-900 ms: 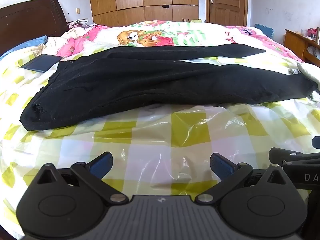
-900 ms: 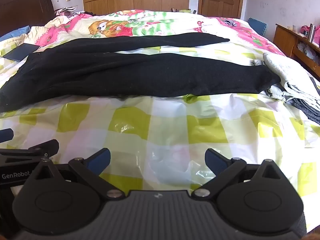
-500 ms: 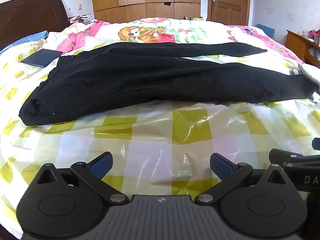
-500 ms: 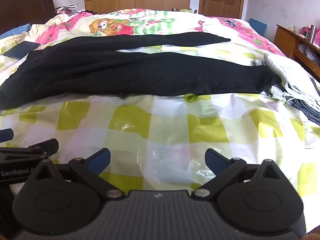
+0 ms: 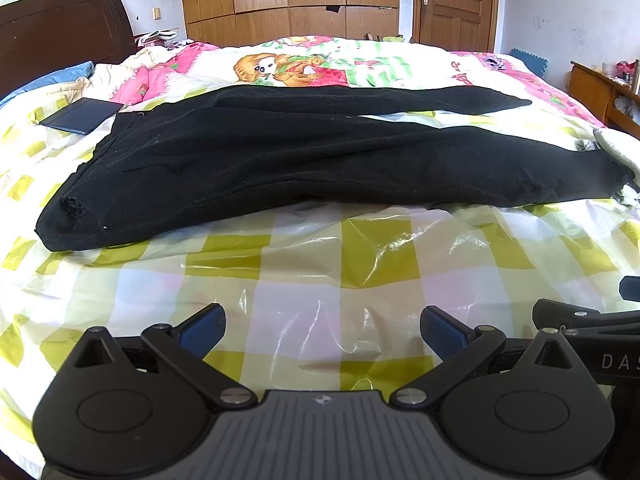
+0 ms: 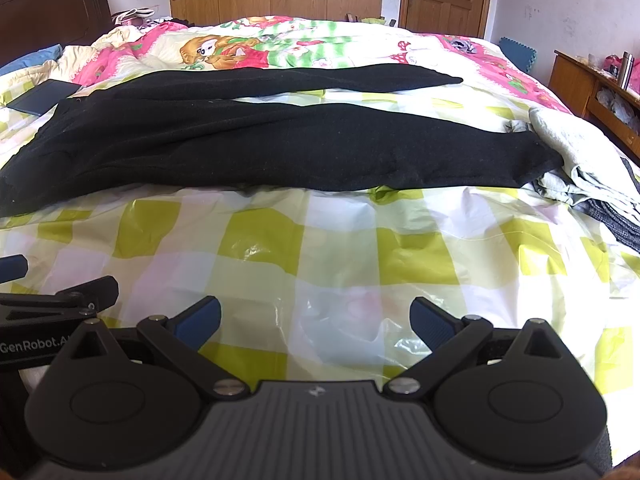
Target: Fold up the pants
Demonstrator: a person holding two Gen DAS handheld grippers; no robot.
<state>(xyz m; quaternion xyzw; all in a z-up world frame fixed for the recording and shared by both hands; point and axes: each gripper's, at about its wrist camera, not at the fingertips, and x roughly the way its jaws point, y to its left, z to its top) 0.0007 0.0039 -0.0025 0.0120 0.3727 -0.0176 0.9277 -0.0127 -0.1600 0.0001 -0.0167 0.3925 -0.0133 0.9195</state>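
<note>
Between the blue pads (image 5: pixel 202 330) of the left gripper (image 5: pixel 322 330) lies only glossy checked sheet (image 5: pixel 320 280); its jaws stand fully spread and grip nothing. The right gripper (image 6: pixel 316 320) is likewise wide open and empty over the same yellow-and-white sheet, close beside its neighbour at the near edge of the bed. Farther off, well apart from both grippers, the black pants (image 5: pixel 280 160) lie flat across the bed, unfolded: waistband at the left, two legs running right, the far leg (image 6: pixel 320 78) splayed away from the near one. Just beyond the waistband rests a dark flat tablet-like object (image 5: pixel 82 116). At the right, grey clothing (image 6: pixel 576 160) touches the near leg's hem. Beyond the pants spreads a cartoon-print quilt (image 5: pixel 320 64); wooden wardrobes (image 5: pixel 288 0) and a door (image 5: pixel 456 4) close the far wall.
</note>
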